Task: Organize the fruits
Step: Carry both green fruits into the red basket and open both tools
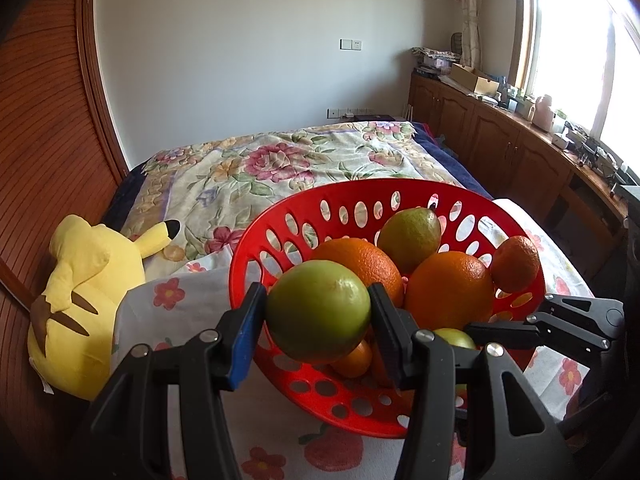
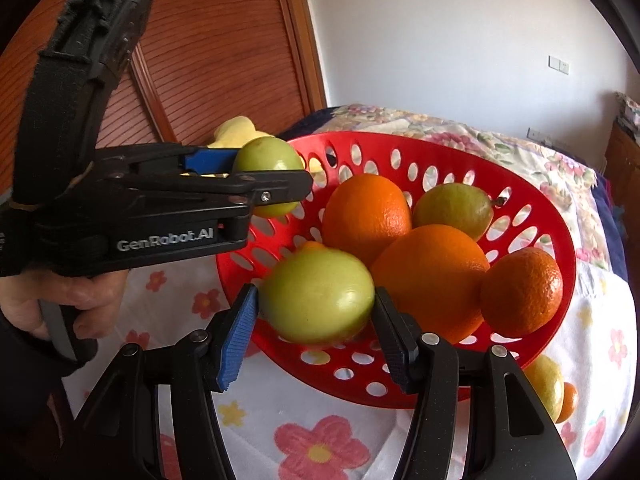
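Observation:
A red perforated basket (image 1: 280,224) (image 2: 560,236) stands on the flowered cloth. It holds two large oranges (image 1: 448,292) (image 2: 432,276), a small tangerine (image 1: 516,264) (image 2: 520,292) and a green fruit at the back (image 1: 408,236) (image 2: 452,208). My left gripper (image 1: 318,312) is shut on a green apple (image 1: 318,310) over the basket's near left rim; it also shows in the right wrist view (image 2: 268,176). My right gripper (image 2: 316,300) is shut on another green apple (image 2: 318,296) over the near rim.
A yellow plush toy (image 1: 76,300) lies left of the basket against a wooden slatted door (image 1: 36,140). A yellow fruit (image 2: 544,384) and a small orange one lie on the cloth right of the basket. A bed with a floral cover (image 1: 280,164) lies behind.

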`<action>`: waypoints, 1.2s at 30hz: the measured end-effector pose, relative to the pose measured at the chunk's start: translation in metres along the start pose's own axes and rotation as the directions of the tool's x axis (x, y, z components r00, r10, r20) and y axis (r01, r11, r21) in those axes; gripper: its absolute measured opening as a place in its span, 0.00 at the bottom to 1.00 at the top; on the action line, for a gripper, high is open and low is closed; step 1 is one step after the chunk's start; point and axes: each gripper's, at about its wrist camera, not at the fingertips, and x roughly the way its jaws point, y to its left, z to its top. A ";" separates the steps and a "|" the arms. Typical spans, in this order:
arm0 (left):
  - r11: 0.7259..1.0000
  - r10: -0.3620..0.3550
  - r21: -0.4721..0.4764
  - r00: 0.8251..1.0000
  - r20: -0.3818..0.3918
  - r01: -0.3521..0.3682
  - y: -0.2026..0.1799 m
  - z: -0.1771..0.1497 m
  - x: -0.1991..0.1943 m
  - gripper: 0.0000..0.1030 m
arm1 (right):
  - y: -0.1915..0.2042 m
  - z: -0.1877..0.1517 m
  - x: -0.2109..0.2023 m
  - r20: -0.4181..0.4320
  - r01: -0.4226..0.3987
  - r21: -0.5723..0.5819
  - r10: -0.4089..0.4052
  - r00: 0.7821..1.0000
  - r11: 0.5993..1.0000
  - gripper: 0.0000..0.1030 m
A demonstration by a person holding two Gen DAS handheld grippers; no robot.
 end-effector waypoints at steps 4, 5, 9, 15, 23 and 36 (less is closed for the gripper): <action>1.000 -0.013 0.005 1.000 0.002 0.013 -0.004 0.003 0.002 0.50 | -0.004 0.000 -0.009 0.023 0.002 0.017 -0.002 1.000 1.000 0.58; 1.000 -0.013 0.006 1.000 0.000 0.013 -0.005 0.003 0.003 0.50 | -0.006 0.000 -0.013 0.032 0.002 0.024 -0.003 0.999 1.000 0.58; 1.000 -0.016 0.016 1.000 -0.015 0.017 -0.010 0.002 0.006 0.50 | -0.011 -0.002 -0.032 0.067 0.016 0.039 -0.019 0.998 0.999 0.58; 1.000 -0.013 0.024 1.000 -0.022 0.014 -0.017 0.003 0.007 0.50 | -0.025 -0.007 -0.065 0.111 0.066 0.049 -0.071 0.991 0.997 0.58; 1.000 -0.004 0.024 1.000 -0.027 0.005 -0.025 0.005 0.008 0.50 | -0.064 -0.016 -0.099 0.133 0.141 0.107 -0.155 0.979 0.984 0.58; 0.999 -0.035 0.023 0.998 0.055 0.033 -0.047 0.002 -0.030 0.56 | -0.116 -0.051 -0.120 0.093 0.225 0.185 -0.245 0.965 0.957 0.58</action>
